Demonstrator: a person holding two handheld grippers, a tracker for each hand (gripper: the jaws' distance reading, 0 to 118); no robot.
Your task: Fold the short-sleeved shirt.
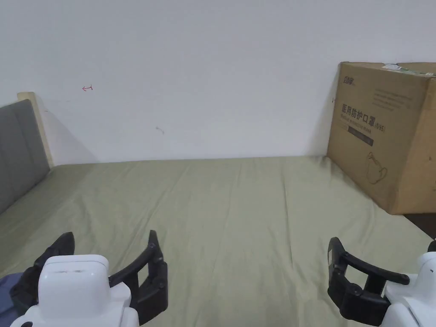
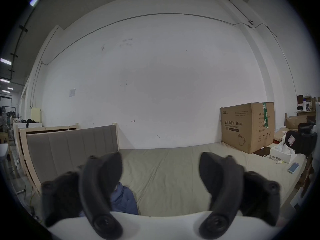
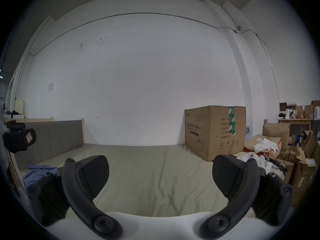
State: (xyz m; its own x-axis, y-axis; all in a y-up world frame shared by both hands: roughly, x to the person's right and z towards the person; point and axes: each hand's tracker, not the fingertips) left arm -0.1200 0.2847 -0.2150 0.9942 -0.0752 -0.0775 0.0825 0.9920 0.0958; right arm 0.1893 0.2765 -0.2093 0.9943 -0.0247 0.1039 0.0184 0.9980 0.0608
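Head view: left hand-held gripper nearest, jaws spread, empty, above the bed. Left gripper view: blue shirt crumpled at the near-left bed edge. Right gripper view: right hand-held gripper released. Nothing started; next, grasp and spread the shirt.

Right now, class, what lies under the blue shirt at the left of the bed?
The blue shirt lies crumpled on the green sheet, near the grey headboard. Whatever lies under the sheet is covered. The left gripper hides part of the shirt.
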